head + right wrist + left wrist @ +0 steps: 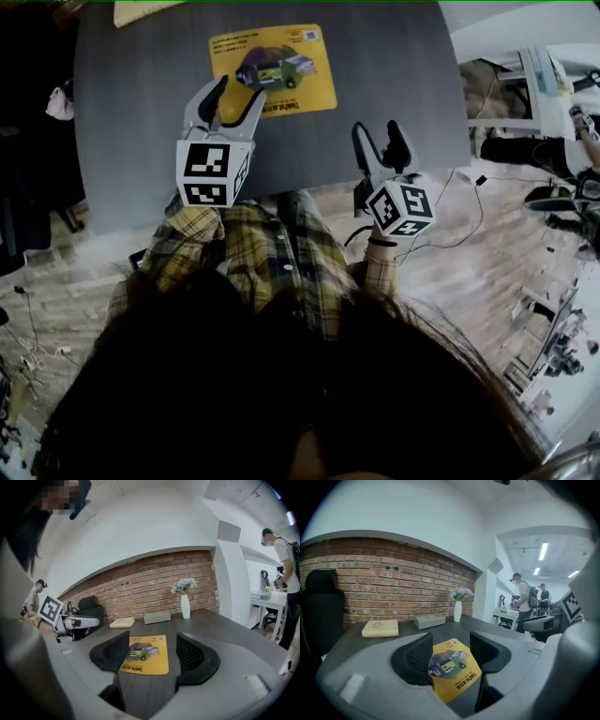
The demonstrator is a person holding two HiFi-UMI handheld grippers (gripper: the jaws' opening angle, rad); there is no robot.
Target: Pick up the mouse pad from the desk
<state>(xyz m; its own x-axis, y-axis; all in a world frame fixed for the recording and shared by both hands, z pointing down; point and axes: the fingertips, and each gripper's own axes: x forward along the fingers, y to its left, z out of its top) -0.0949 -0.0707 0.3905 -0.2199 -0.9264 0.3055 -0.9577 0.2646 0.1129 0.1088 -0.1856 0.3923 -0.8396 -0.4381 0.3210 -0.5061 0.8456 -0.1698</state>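
Both the left gripper (228, 101) and right gripper (380, 142) hover open and empty near the yellow mouse pad (272, 70) lying flat on the dark table (394, 84).

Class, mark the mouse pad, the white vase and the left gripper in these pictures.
mouse pad (274, 67), head view, its printed middle.
white vase (185, 607), right gripper view, its body.
left gripper (241, 89), head view, midway between its fingertips.
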